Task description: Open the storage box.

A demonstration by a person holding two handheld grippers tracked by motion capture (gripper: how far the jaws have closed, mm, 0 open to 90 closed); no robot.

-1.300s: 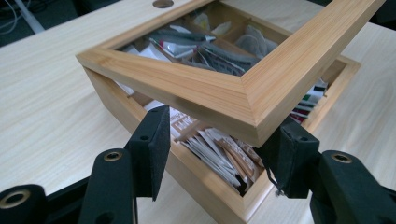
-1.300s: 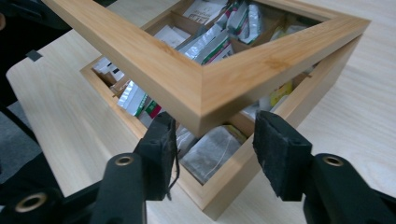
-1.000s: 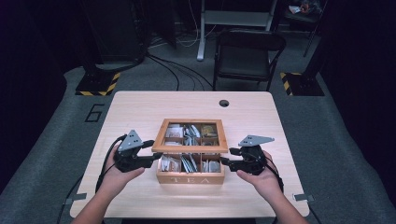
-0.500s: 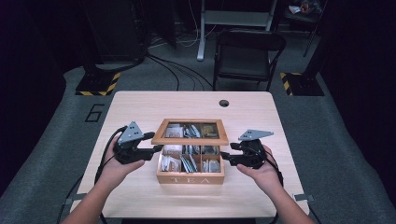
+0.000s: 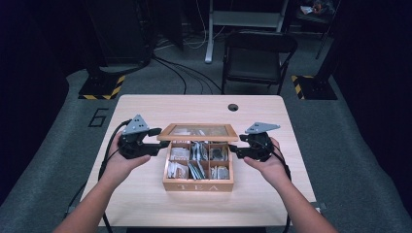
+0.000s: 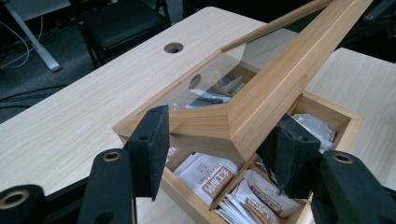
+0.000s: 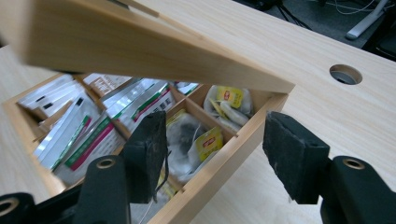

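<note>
The tea box (image 5: 197, 183) sits at the middle of your wooden table (image 5: 145, 109), near its front edge, and its glass-paned lid (image 5: 198, 131) is raised at an angle above the compartments, hinged along the far side. Inside the box lie tea bags (image 7: 208, 140) and sachets (image 6: 210, 175) in separate compartments. Your left gripper (image 5: 159, 144) is at the lid's left front corner; in the left gripper view the corner sits between the jaws, which stand partly apart, and I cannot tell whether the pads press it. Your right gripper (image 5: 232, 148) is at the box's right side, jaws half spread and gripping nothing, with the box's right wall between them under the lid's edge.
</note>
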